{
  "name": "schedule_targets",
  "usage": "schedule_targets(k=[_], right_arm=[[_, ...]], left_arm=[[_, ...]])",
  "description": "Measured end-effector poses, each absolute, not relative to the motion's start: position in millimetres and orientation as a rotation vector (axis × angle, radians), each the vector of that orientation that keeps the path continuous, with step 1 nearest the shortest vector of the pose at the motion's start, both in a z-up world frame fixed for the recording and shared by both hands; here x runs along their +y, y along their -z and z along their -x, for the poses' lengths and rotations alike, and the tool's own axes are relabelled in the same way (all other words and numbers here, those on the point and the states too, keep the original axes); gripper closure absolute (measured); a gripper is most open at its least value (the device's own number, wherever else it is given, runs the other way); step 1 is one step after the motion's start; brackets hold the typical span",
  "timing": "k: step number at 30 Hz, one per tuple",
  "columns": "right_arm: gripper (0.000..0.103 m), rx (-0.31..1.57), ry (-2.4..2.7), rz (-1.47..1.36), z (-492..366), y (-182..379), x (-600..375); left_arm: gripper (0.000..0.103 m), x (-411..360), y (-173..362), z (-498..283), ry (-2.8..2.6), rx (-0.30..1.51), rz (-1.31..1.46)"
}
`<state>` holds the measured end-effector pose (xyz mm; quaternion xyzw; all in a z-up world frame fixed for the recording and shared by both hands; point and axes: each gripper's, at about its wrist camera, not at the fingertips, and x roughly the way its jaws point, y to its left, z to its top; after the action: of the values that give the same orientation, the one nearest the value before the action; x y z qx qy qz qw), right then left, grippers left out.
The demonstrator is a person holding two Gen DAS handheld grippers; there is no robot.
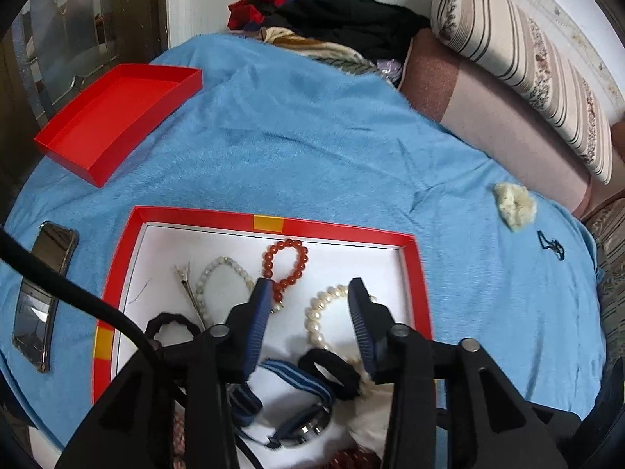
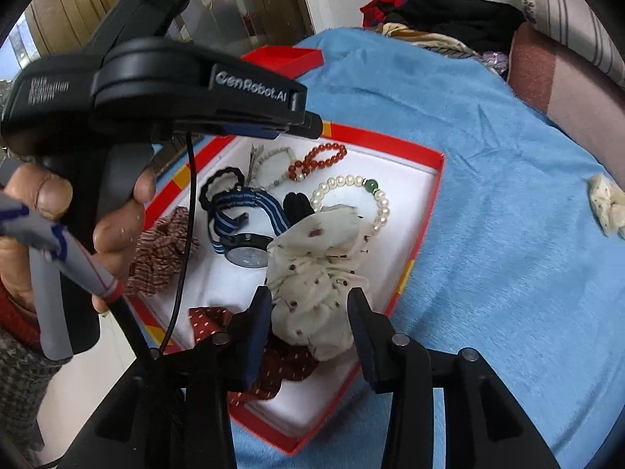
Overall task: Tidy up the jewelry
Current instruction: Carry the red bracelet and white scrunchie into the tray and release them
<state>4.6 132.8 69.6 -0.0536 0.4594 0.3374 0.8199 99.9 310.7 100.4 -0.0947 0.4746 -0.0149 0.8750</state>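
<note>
Blue blanket (image 1: 312, 148) on bed, clothes pile (image 1: 332, 19) by wall

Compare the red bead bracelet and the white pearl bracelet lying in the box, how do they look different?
The red bead bracelet is all translucent red-orange beads, while the white pearl bracelet is cream pearls with one green bead. The red bead bracelet lies fully in the open near the box's far edge; the white pearl bracelet is partly covered by the cream scrunchie. Both are beaded loops lying flat on the white lining of the red-rimmed box.
</note>
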Motion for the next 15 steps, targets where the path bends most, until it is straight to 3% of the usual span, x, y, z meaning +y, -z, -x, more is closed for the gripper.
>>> schedule_targets(k=[8, 15], right_arm=[[0.048, 0.944, -0.721, 0.09, 14.1, -88.3, 121.3], [0.047, 0.954, -0.622, 0.081, 18.0, -81.7, 94.6]], left_arm=[[0.053, 309.0, -129.8, -60.3, -0.007, 0.922, 0.156], [0.048, 323.3, -135.7, -14.1, -0.131, 0.882, 0.085]])
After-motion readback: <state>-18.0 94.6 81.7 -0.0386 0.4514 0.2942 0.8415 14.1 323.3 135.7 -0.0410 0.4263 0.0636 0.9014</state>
